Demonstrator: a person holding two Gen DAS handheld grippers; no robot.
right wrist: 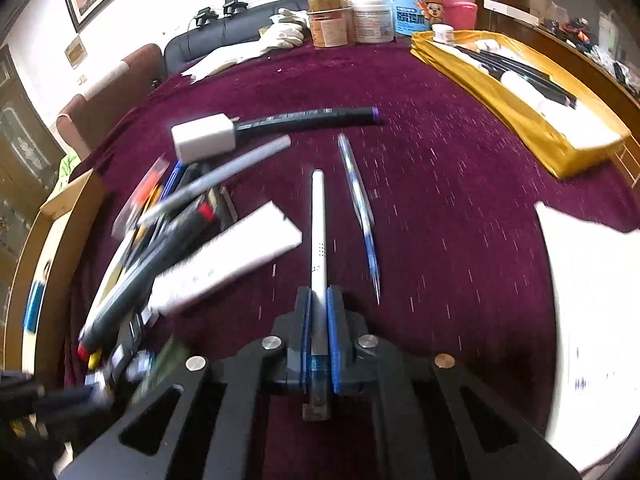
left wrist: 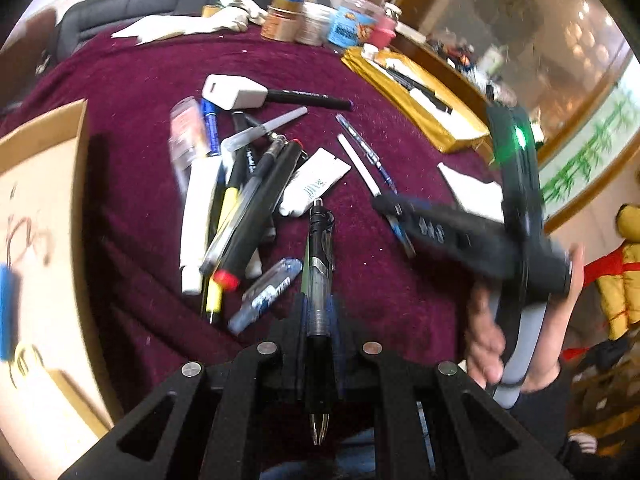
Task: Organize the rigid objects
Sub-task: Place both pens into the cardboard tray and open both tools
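Observation:
My left gripper (left wrist: 319, 312) is shut on a black and clear click pen (left wrist: 319, 264), held above the maroon cloth. My right gripper (right wrist: 319, 304) is shut on a white pen (right wrist: 318, 232); this gripper also shows in the left wrist view (left wrist: 386, 204) over the white pen (left wrist: 358, 164). A pile of pens, markers and tubes (left wrist: 240, 200) lies left of centre. A white charger block (left wrist: 232, 92) and a black marker (left wrist: 308, 98) lie behind it. A blue pen (right wrist: 358, 208) lies right of the white pen.
A cardboard box (left wrist: 44, 240) stands at the left. A yellow bag with pens (right wrist: 520, 92) lies at the right rear. Jars and tins (right wrist: 372, 12) line the back edge. White paper (right wrist: 592, 280) lies at the right.

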